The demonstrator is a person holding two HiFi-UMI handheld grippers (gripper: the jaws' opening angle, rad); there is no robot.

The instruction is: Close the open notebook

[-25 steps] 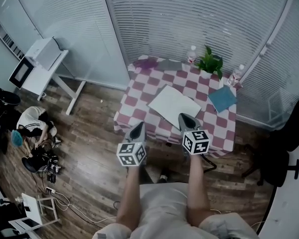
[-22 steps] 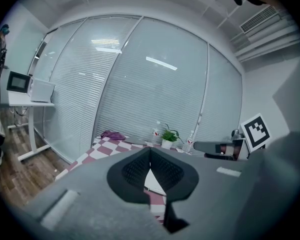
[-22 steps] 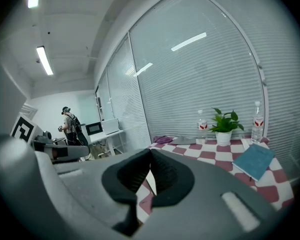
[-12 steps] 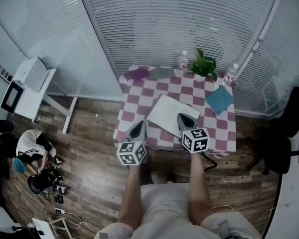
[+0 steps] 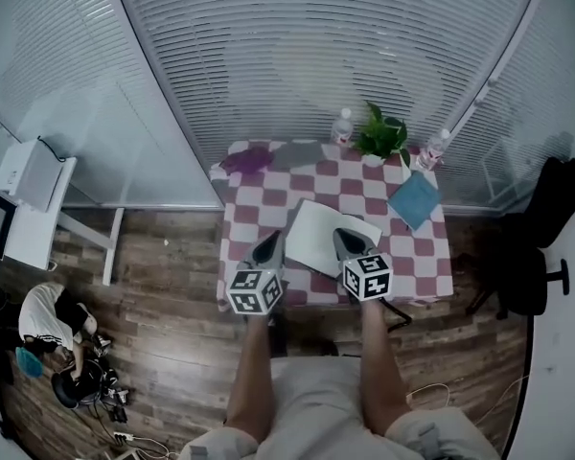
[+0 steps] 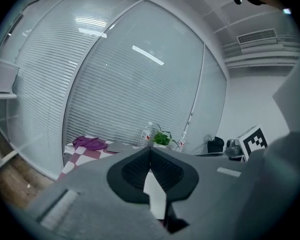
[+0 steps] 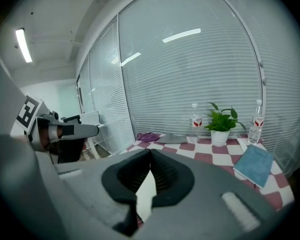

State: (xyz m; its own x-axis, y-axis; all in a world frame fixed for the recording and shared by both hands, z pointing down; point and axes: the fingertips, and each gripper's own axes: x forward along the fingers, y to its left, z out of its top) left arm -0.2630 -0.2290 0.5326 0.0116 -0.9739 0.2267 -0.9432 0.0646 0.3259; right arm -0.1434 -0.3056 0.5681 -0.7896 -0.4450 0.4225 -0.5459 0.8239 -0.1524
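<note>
The open notebook (image 5: 321, 233) lies white and flat on the near half of the checkered table (image 5: 414, 257). My left gripper (image 5: 270, 244) is shut and empty, hovering at the table's front left by the notebook's left edge. My right gripper (image 5: 345, 241) is also shut and empty, over the notebook's near right part. In the left gripper view the jaws (image 6: 150, 150) are together, with white notebook paper (image 6: 156, 194) showing below them. The right gripper view shows the same: shut jaws (image 7: 150, 152) with the white page (image 7: 147, 196) underneath.
A closed blue book (image 5: 414, 199) lies at the table's right. At the back stand a potted plant (image 5: 379, 134) and two water bottles (image 5: 341, 126), beside a purple cloth (image 5: 247, 159) and a grey cloth (image 5: 302, 153). A black chair (image 5: 532, 247) is on the right, and a person (image 5: 48, 322) crouches on the floor to the left.
Both grippers have travelled forward to the table's near edge. The table and notebook now lie nearer under the head view. The jaws stayed shut throughout.
</note>
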